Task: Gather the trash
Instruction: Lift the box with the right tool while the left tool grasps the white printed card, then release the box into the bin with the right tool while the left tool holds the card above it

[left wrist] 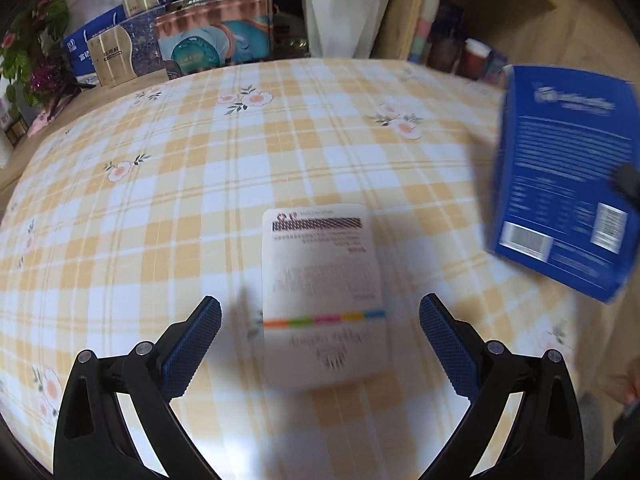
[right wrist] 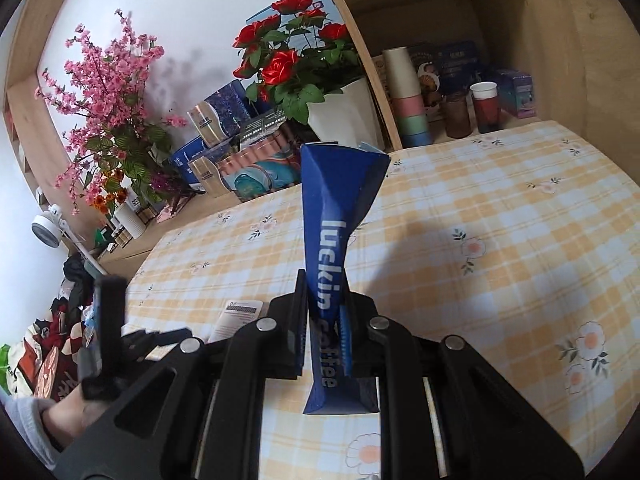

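Left hand-held gripper [left wrist: 320, 340]: jaws spread wide, nothing between the pads. It points steeply down at the worktop [left wrist: 168, 184] (yellow-and-white check cloth with small flowers). A white packet [left wrist: 322, 296] lies flat on the cloth between and just beyond the two fingers, touching neither; it carries a barcode block at its far end and a coloured stripe nearer the camera. The print is blurred.

Right hand-held gripper [right wrist: 325, 328]: jaws nearly closed, pinching a blue carton [right wrist: 334, 240] marked "luckin coffee". The carton is squashed flat at the pads and flares open at its far end, clear of the cloth. From the left camera the same carton sits at 3 o'clock, tilted, its back panel with barcodes facing the lens.

At 8 o'clock in the right view, a person's hand [right wrist: 64, 412] shows beside blurred parts of the other tool.

Beyond the worktop's far edge: stacked boxes [left wrist: 208, 40], a white planter [right wrist: 344, 116] of red roses at 12 o'clock, pink blossoms [right wrist: 108, 92] at 10 o'clock, and cups [right wrist: 408, 100] on a wooden shelf at 1 o'clock.
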`<state>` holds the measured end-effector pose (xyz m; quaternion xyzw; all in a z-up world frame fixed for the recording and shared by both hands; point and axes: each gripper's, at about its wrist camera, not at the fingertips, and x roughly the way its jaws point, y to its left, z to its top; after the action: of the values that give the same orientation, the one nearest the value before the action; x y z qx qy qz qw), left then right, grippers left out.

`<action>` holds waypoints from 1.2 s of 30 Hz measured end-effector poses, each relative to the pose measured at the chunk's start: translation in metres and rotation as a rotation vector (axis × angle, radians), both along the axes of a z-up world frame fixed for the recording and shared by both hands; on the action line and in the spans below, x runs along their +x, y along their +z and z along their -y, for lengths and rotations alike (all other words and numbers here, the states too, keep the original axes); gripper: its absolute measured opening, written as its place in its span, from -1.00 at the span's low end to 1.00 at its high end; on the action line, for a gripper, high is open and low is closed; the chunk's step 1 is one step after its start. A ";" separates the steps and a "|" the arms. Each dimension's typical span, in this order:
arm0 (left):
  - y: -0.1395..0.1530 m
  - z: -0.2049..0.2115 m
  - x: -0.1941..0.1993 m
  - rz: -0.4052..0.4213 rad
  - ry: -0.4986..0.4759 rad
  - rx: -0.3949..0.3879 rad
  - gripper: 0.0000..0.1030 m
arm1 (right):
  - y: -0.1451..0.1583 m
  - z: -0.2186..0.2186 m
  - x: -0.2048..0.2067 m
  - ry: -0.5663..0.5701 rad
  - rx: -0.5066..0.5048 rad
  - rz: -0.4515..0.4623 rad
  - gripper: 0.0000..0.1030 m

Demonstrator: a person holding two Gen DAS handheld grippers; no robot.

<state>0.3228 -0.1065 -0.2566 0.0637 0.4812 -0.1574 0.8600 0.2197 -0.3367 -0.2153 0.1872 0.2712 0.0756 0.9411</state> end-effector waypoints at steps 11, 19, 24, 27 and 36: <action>-0.018 0.007 0.023 -0.052 0.069 0.071 0.87 | -0.005 -0.006 -0.011 0.037 0.005 0.009 -0.68; 0.001 -0.007 -0.002 -0.001 -0.007 0.001 0.27 | -0.007 -0.019 -0.025 0.068 0.000 0.014 -0.68; 0.023 -0.027 -0.029 0.020 -0.007 -0.083 0.27 | -0.005 -0.025 -0.035 0.078 0.008 0.011 -0.68; 0.040 -0.039 -0.048 0.036 0.003 -0.140 0.27 | -0.001 -0.029 -0.043 0.082 0.008 0.013 -0.68; 0.083 -0.071 -0.110 0.088 0.025 -0.276 0.27 | 0.012 -0.042 -0.076 0.102 -0.004 0.014 -0.68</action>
<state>0.2124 -0.0358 -0.1731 -0.0542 0.4177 -0.2083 0.8827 0.1437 -0.2945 -0.2033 0.1709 0.2741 0.1243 0.9382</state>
